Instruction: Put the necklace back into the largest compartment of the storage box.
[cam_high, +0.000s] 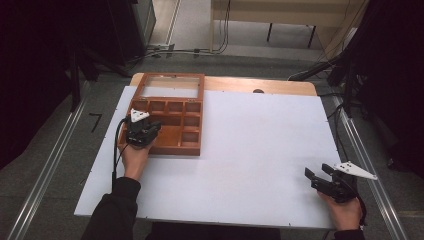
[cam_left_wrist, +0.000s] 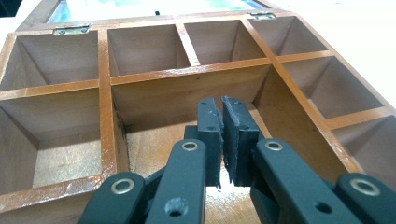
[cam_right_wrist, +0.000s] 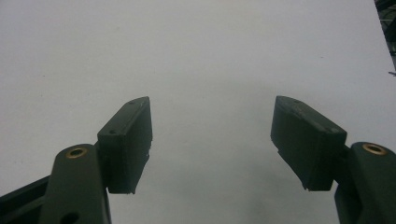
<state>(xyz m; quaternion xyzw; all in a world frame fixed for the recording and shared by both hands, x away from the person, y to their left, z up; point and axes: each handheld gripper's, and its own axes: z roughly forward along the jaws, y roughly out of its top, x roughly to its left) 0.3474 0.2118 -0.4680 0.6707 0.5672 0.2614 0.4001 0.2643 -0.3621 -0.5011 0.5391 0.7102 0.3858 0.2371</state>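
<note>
An open wooden box (cam_high: 176, 149) with several empty compartments lies at the table's left, its glass-paned lid (cam_high: 171, 86) folded back. My left gripper (cam_high: 149, 126) hangs over the box's near left part. In the left gripper view the box (cam_left_wrist: 187, 72) is close and my left gripper (cam_left_wrist: 222, 106) is shut inside the large middle compartment, with nothing seen between the jaws. My right gripper (cam_high: 318, 171) rests near the table's front right corner. It (cam_right_wrist: 212, 116) stands open over bare white surface.
A white board (cam_high: 250, 150) covers the wooden table (cam_high: 280, 86). Metal rails run along the floor on both sides. Cables (cam_high: 200, 50) and dark equipment stand beyond the far edge.
</note>
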